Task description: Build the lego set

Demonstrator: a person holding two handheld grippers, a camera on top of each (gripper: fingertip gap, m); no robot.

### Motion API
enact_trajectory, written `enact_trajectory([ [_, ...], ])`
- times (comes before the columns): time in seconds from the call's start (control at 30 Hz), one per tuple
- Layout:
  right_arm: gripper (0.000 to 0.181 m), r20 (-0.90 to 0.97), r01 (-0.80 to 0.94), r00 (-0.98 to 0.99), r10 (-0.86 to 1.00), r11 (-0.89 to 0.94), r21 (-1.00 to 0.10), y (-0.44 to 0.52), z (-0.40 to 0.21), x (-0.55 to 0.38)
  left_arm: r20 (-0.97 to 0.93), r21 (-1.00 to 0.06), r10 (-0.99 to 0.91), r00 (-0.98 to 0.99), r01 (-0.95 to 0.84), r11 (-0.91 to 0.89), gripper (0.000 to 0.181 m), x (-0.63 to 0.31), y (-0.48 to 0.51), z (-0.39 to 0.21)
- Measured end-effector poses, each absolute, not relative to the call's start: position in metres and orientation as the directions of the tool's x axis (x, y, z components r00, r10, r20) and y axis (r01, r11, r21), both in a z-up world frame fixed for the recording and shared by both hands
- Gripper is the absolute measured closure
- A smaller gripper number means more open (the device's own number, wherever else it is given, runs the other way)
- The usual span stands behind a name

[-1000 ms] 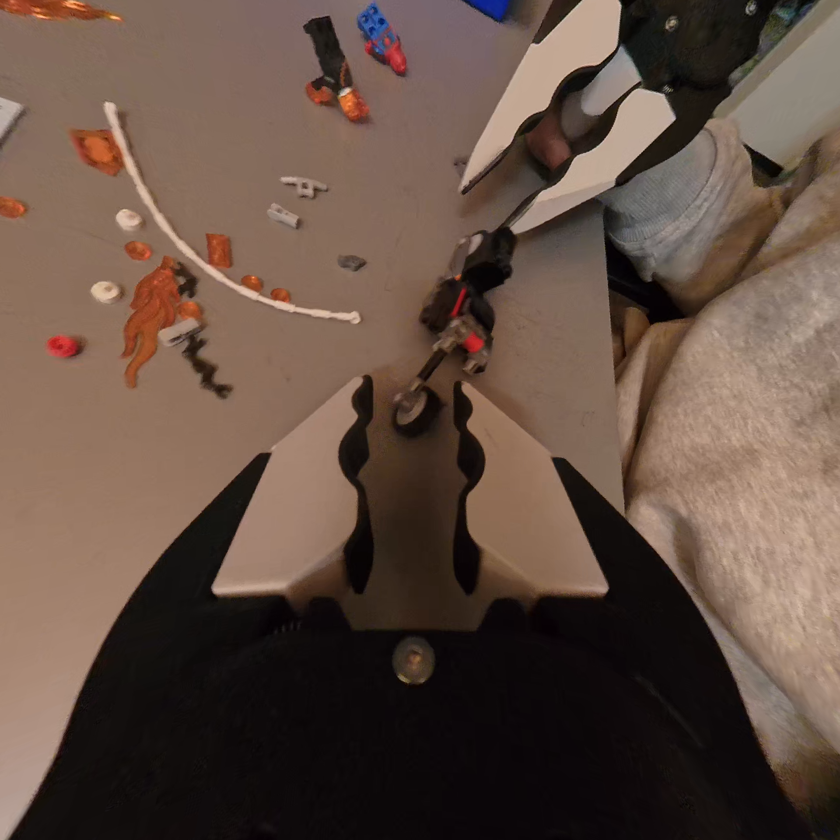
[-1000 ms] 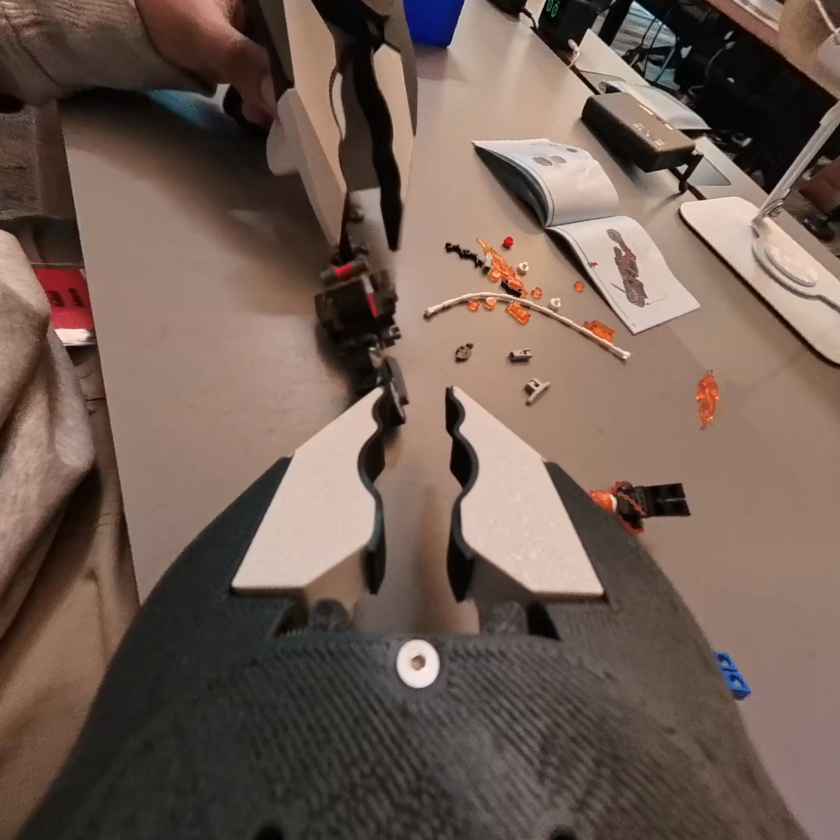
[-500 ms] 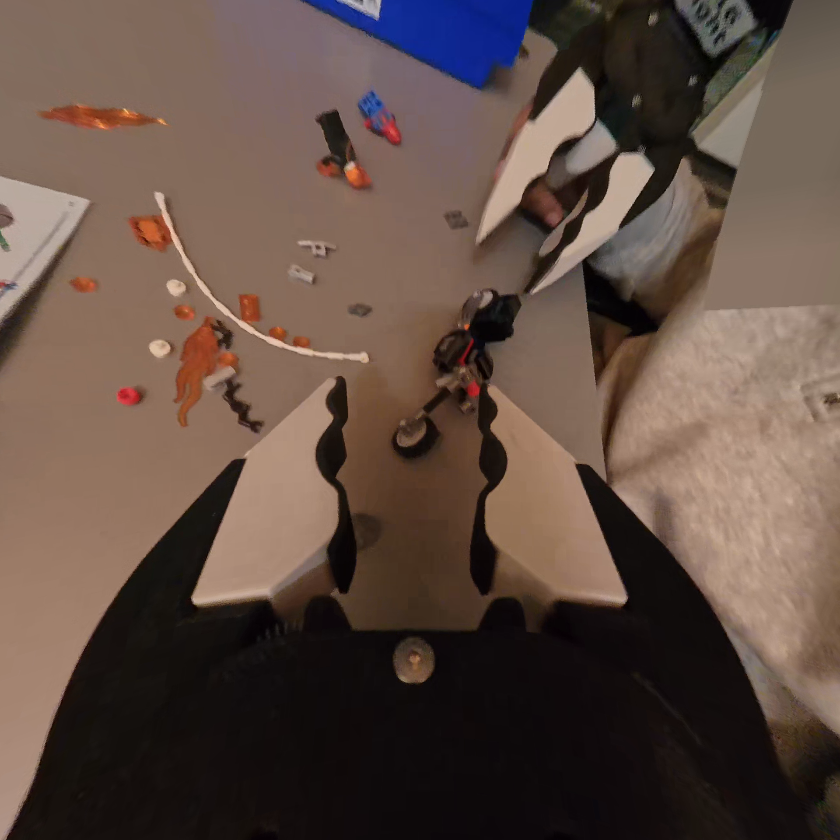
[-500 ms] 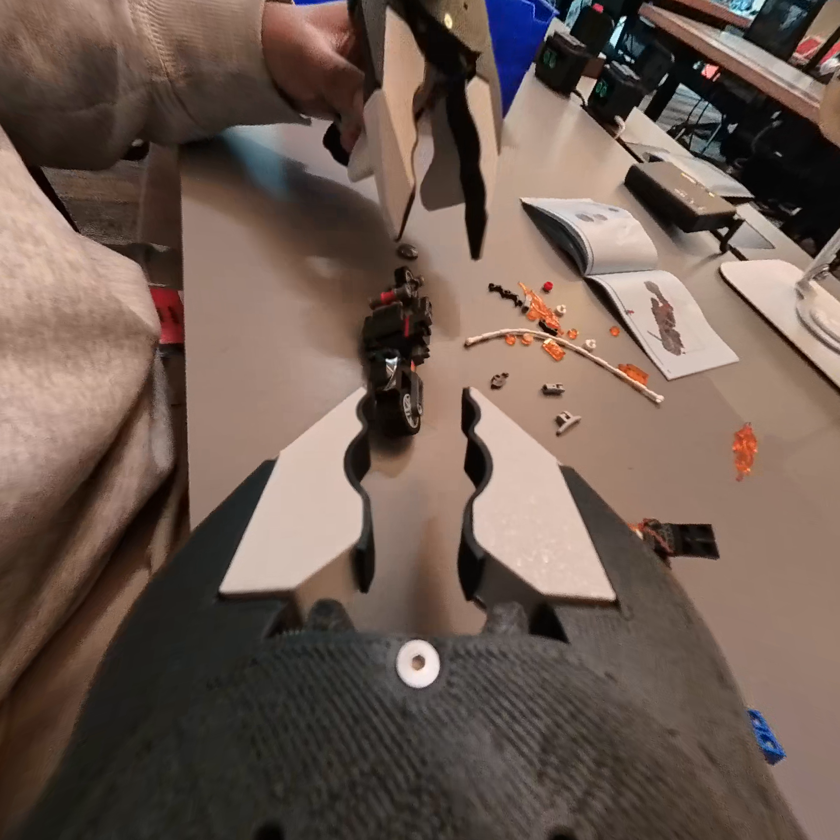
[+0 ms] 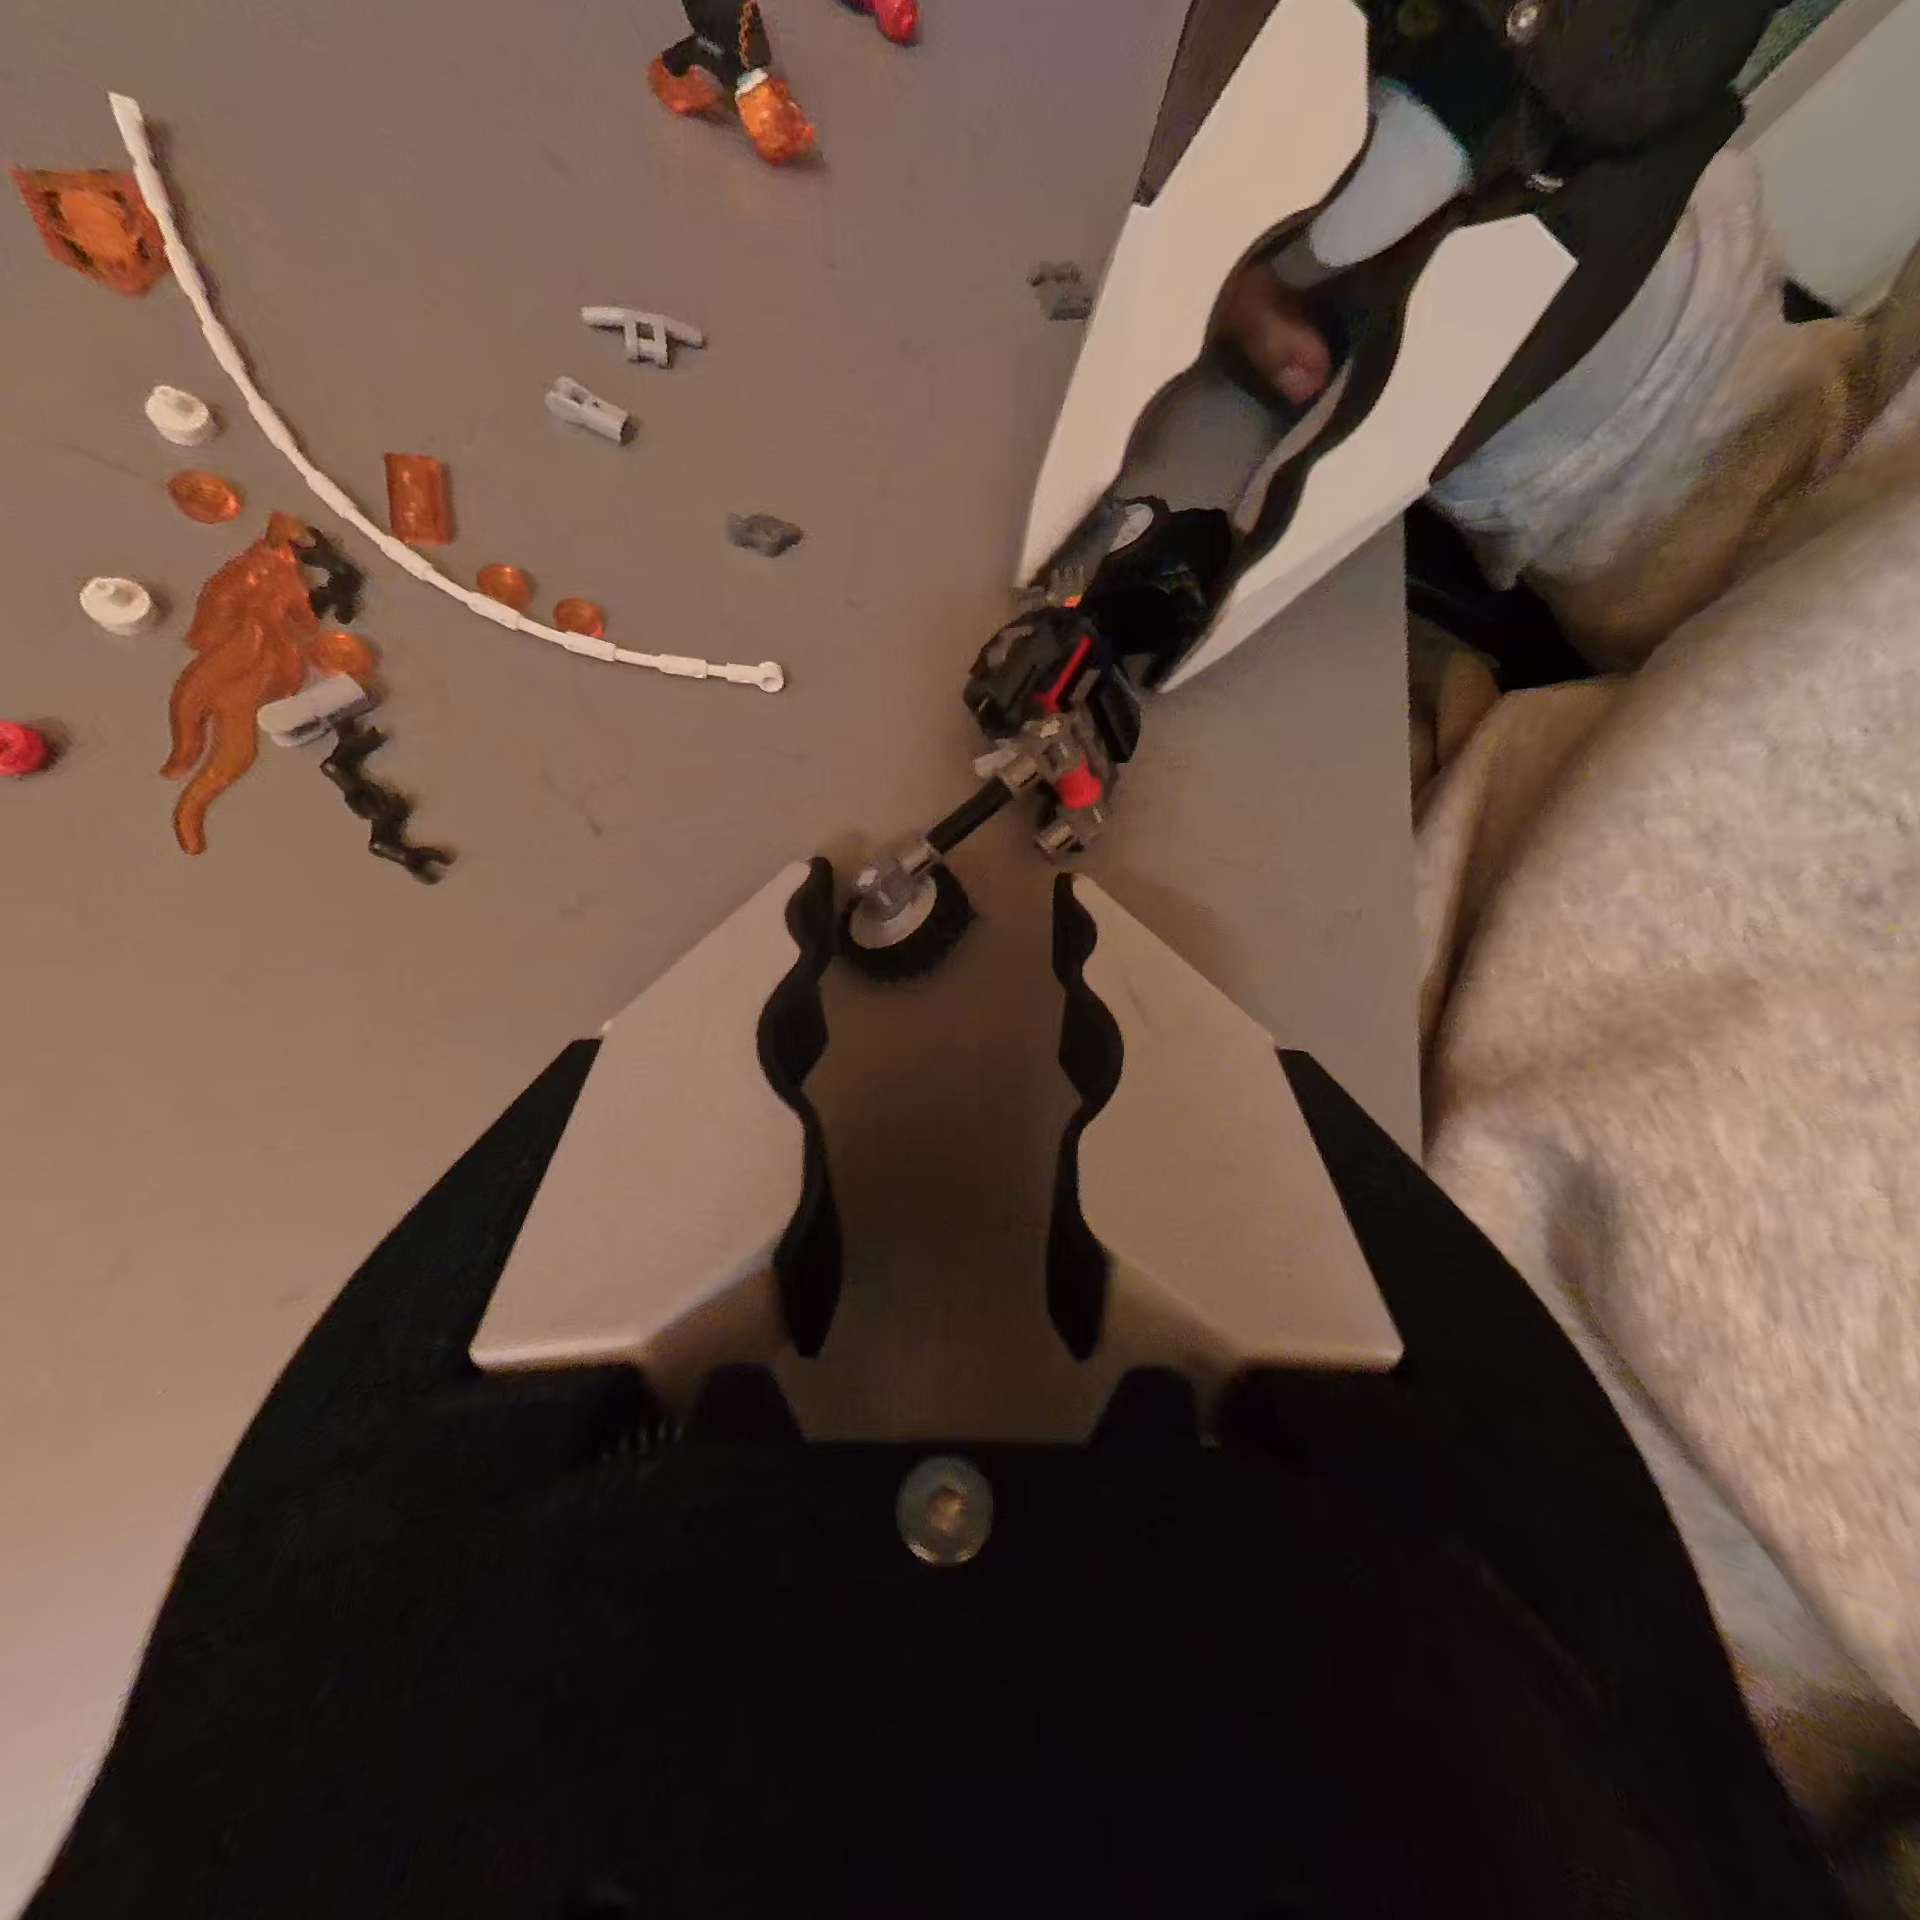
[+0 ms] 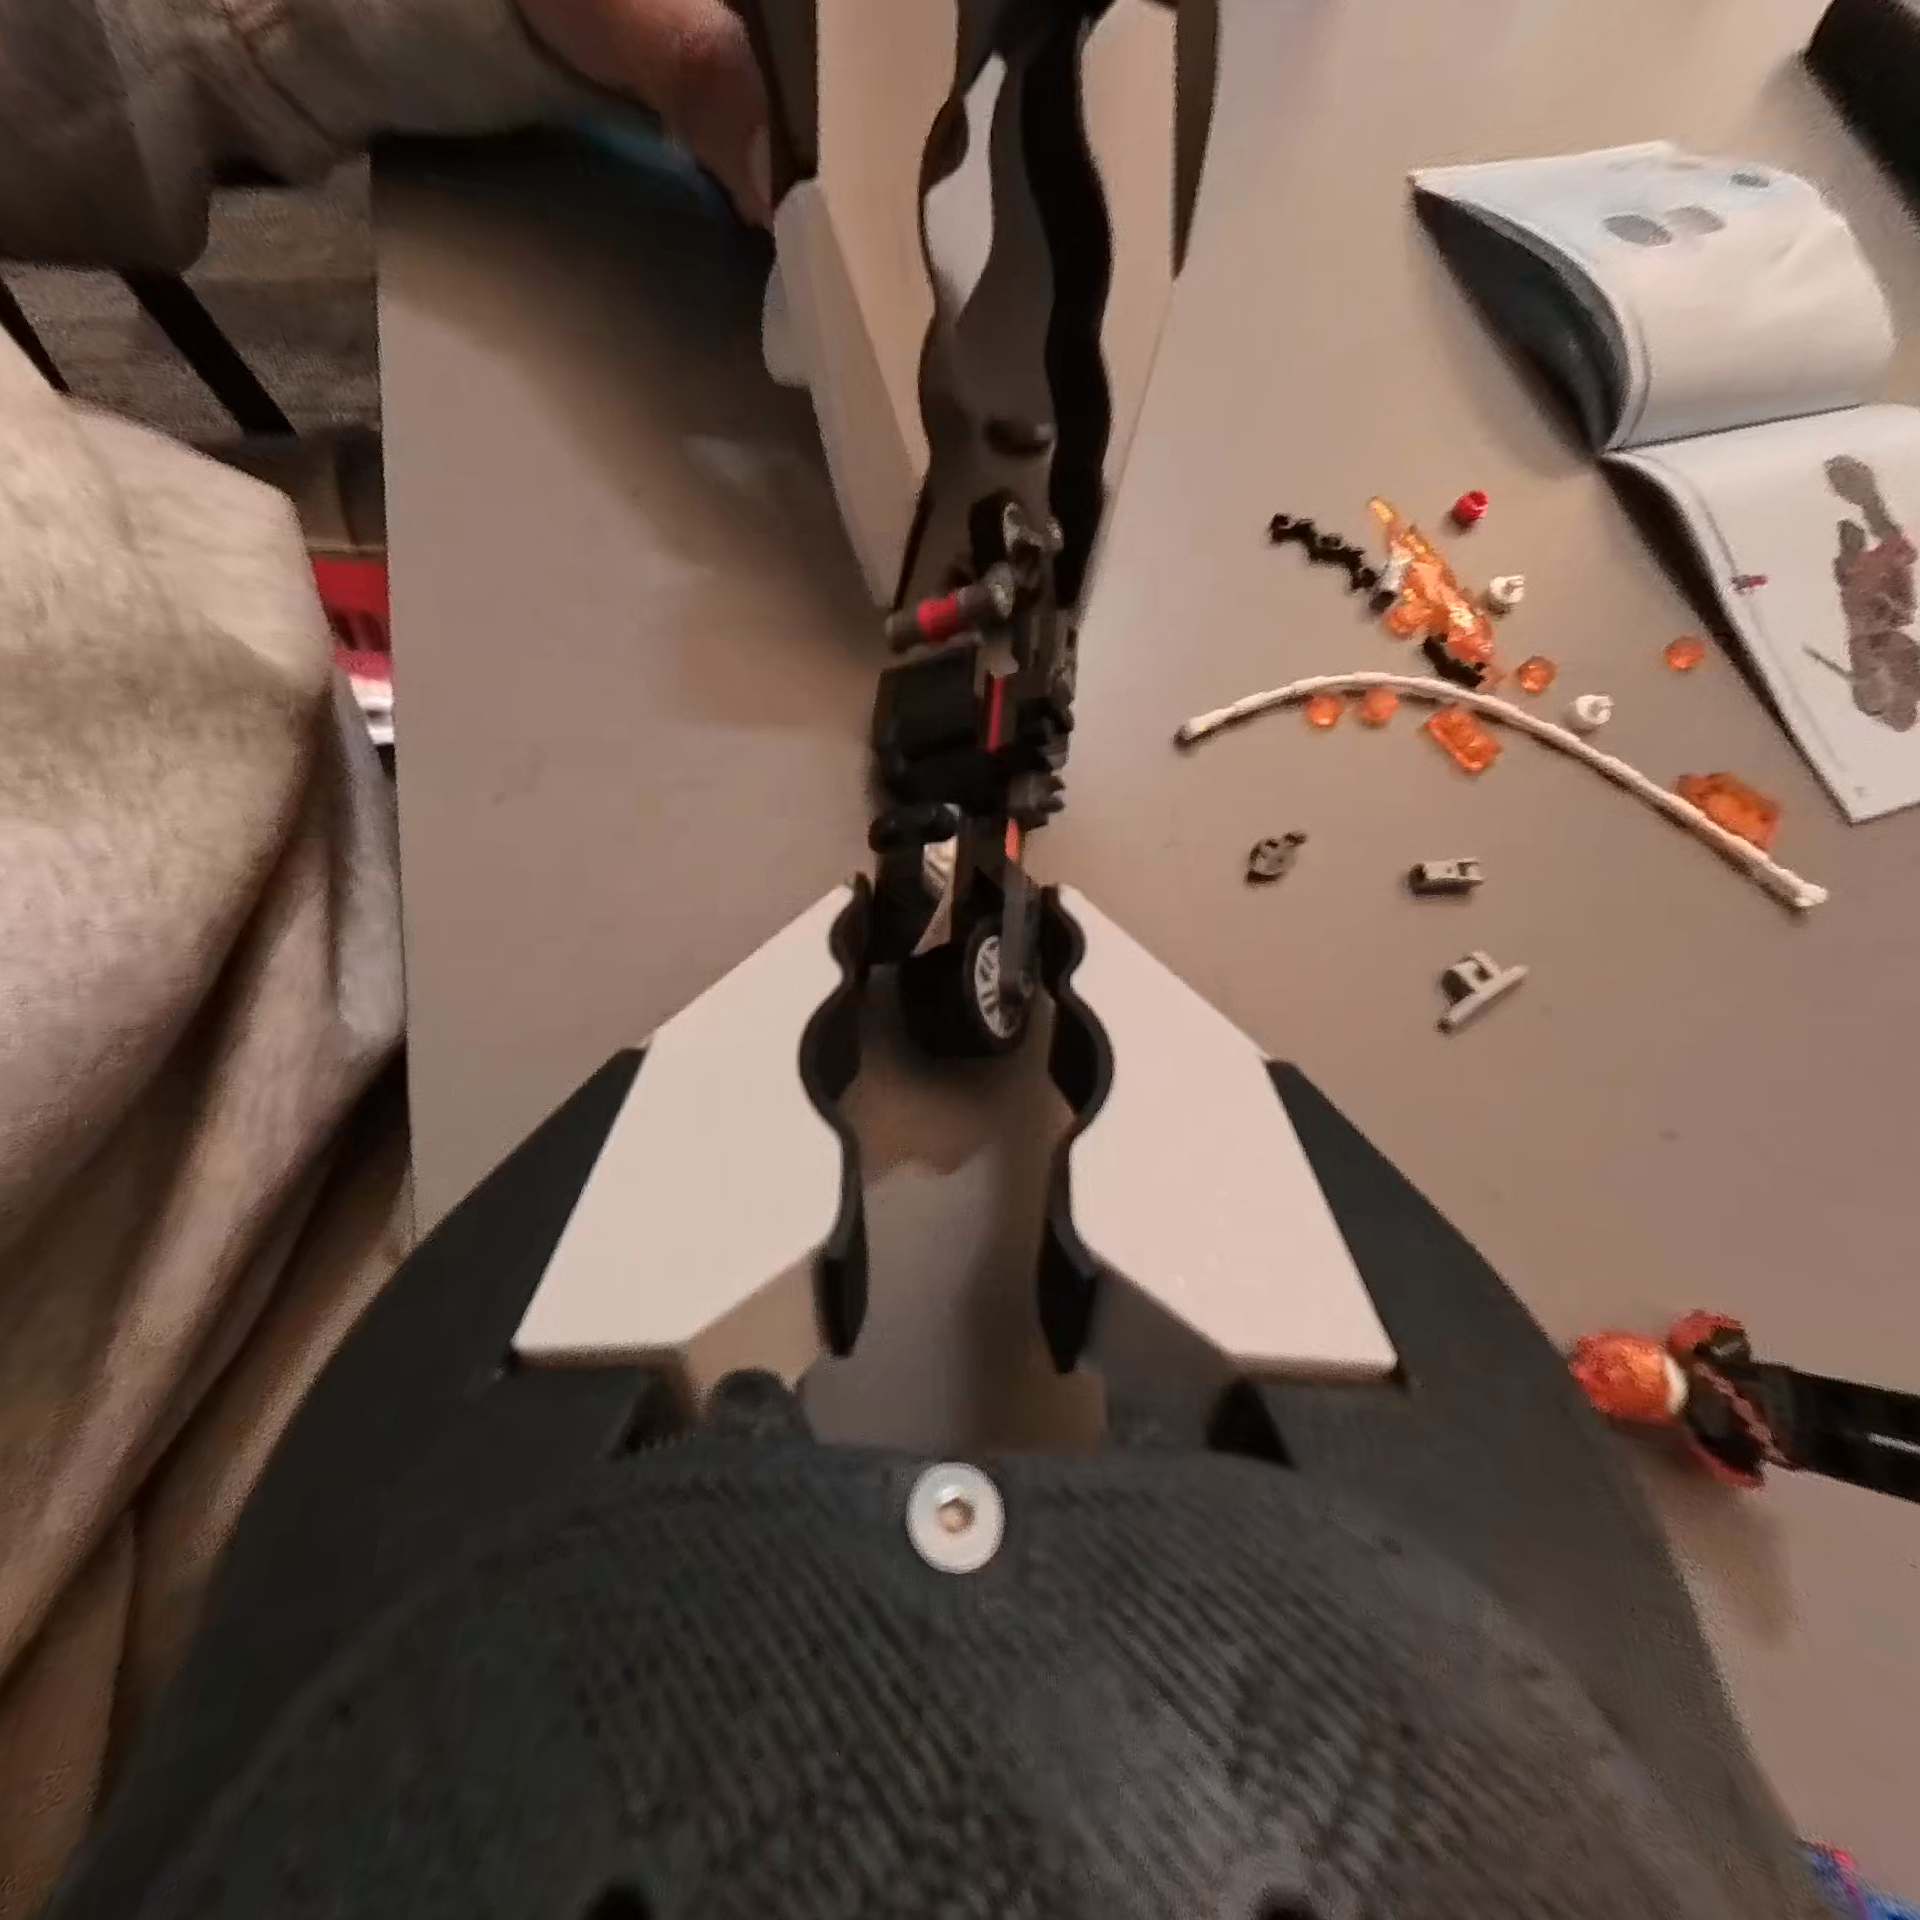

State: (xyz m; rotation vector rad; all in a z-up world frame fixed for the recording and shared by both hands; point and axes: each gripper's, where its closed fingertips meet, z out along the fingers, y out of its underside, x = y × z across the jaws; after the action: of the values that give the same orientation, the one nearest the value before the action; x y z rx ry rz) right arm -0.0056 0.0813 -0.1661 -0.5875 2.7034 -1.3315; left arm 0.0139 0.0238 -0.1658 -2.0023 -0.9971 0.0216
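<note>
Both tongs straddle the bike (image 5: 1049, 717), which lies on the table (image 5: 623, 1039) near its edge. Left gripper (image 5: 935, 883) stands apart around the front wheel (image 5: 902, 925), its left finger just touching; right gripper (image 6: 956, 904) brackets the rear wheel (image 6: 977, 987) closely, though whether it pinches is unclear. Probably they grip opposite ends to steady the model. Only the right view shows the booklet (image 6: 1714, 343); loose orange pieces (image 5: 249, 644) lie well apart.

R gripper (image 6: 954, 914) fingers apart round bike (image 6: 961, 748) rear wheel (image 6: 971, 987); L gripper (image 6: 987, 540) at front end; loose bits (image 6: 1455, 644) to right.
</note>
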Motion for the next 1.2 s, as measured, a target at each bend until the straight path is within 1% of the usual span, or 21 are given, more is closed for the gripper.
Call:
enact_trajectory([
  [0.07,0.153,0.061,-0.252,-0.938,-0.340,0.552,-0.795,0.078,-0.162,-0.011,0.385,-0.706,0.629,0.676,0.654,-0.272,0.140,0.015,0.025,-0.164],
  [0.13,0.154,-0.018,-0.162,-0.954,-0.300,0.561,-0.812,0.075,-0.158,-0.018,0.424,-0.707,0.606,0.673,0.664,-0.243,0.134,0.017,0.026,-0.160],
  [0.2,0.161,-0.100,-0.062,-0.964,-0.246,0.576,-0.815,0.072,-0.155,-0.027,0.433,-0.709,0.601,0.672,0.665,-0.234,0.134,0.017,0.027,-0.159],
  [0.27,0.156,-0.183,0.018,-0.959,-0.216,0.596,-0.803,0.071,-0.156,-0.032,0.423,-0.705,0.604,0.675,0.664,-0.248,0.134,0.019,0.028,-0.161],
  [0.33,0.153,-0.229,0.062,-0.953,-0.200,0.610,-0.790,0.070,-0.157,-0.034,0.403,-0.708,0.613,0.679,0.656,-0.262,0.134,0.019,0.028,-0.162],
  [0.4,0.148,-0.221,0.050,-0.953,-0.207,0.611,-0.790,0.070,-0.157,-0.032,0.397,-0.708,0.617,0.679,0.654,-0.266,0.134,0.019,0.028,-0.162],
  [0.5,0.145,-0.158,0.000,-0.965,-0.210,0.601,-0.799,0.069,-0.157,-0.031,0.398,-0.709,0.624,0.672,0.657,-0.255,0.134,0.018,0.027,-0.162],
  [0.63,0.136,-0.104,-0.038,-0.971,-0.213,0.572,-0.819,0.069,-0.152,-0.030,0.404,-0.713,0.627,0.666,0.658,-0.241,0.134,0.017,0.026,-0.160],
  [0.83,0.130,-0.090,-0.019,-0.974,-0.208,0.470,-0.882,0.071,-0.133,-0.032,0.402,-0.723,0.634,0.660,0.654,-0.222,0.133,0.015,0.024,-0.158],
  [0.87,0.126,-0.097,-0.011,-0.972,-0.214,0.453,-0.891,0.072,-0.129,-0.032,0.394,-0.735,0.644,0.656,0.645,-0.207,0.131,0.013,0.022,-0.156],
  [0.93,0.116,-0.104,0.003,-0.969,-0.222,0.413,-0.911,0.074,-0.122,-0.032,0.384,-0.773,0.648,0.658,0.613,-0.164,0.111,0.011,0.019,-0.146],
  [0.97,0.114,-0.104,0.011,-0.970,-0.220,0.390,-0.921,0.075,-0.118,-0.033,0.378,-0.794,0.656,0.653,0.593,-0.133,0.104,0.009,0.015,-0.140],
  [1.07,0.108,-0.111,0.039,-0.971,-0.211,0.319,-0.947,0.079,-0.106,-0.037,0.359,-0.843,0.680,0.639,0.535,-0.059,0.099,0.004,0.001,-0.125],
  [1.2,0.104,-0.119,0.061,-0.974,-0.193,0.283,-0.957,0.080,-0.100,-0.042,0.371,-0.877,0.662,0.652,0.481,0.018,0.101,0.005,-0.008,-0.108],
])
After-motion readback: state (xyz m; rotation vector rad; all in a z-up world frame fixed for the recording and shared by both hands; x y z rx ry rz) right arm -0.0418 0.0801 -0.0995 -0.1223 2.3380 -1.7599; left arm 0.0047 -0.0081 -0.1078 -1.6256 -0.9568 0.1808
